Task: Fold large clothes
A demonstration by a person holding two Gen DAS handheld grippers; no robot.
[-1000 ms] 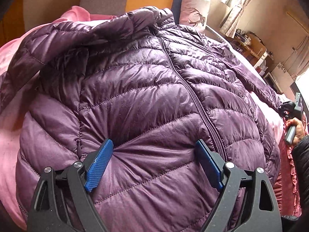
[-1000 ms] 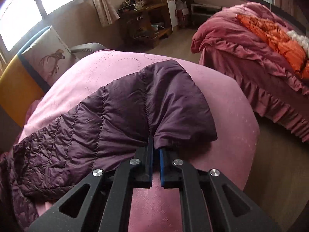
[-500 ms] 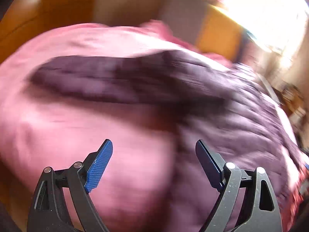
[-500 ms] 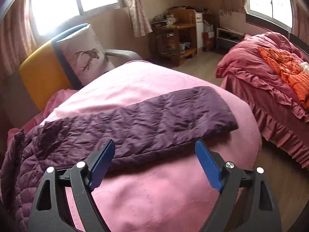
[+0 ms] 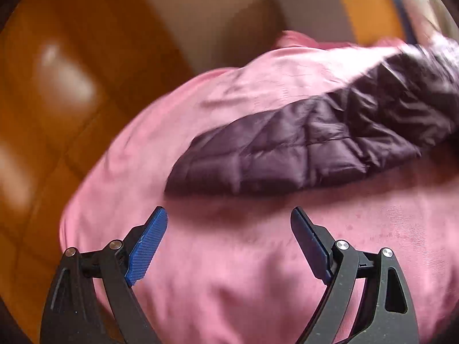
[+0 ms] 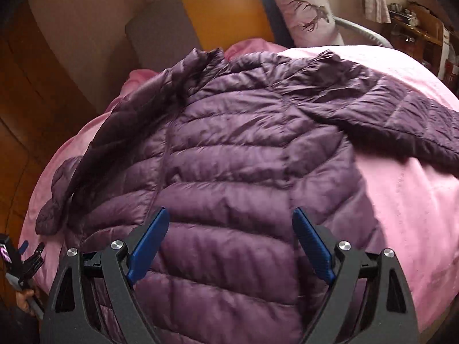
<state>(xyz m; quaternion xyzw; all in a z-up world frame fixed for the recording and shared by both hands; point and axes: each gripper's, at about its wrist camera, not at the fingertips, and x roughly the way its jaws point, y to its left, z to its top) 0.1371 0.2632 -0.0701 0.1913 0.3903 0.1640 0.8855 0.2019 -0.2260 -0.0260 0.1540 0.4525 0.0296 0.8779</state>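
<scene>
A purple quilted puffer jacket (image 6: 246, 166) lies front up on a pink bed (image 6: 407, 200), zipper closed. One sleeve (image 6: 416, 126) stretches out to the right, the other (image 6: 86, 154) lies along the left side. My right gripper (image 6: 231, 240) is open and empty, just above the jacket's lower body. In the left wrist view the left sleeve (image 5: 301, 146) lies on the pink cover (image 5: 229, 272). My left gripper (image 5: 229, 240) is open and empty, a little short of the sleeve's cuff end. The left gripper also shows in the right wrist view (image 6: 20, 261) by the bed's left edge.
An orange and grey headboard (image 6: 223, 20) and a deer-print pillow (image 6: 304, 11) stand behind the bed. Brown wooden panels (image 5: 57, 86) run along the left side. A wooden shelf unit (image 6: 424, 28) stands at the far right.
My right gripper let go of the right sleeve cuff, opened, and swung left over the jacket body. My left gripper swung left from the jacket body to the left sleeve's cuff.
</scene>
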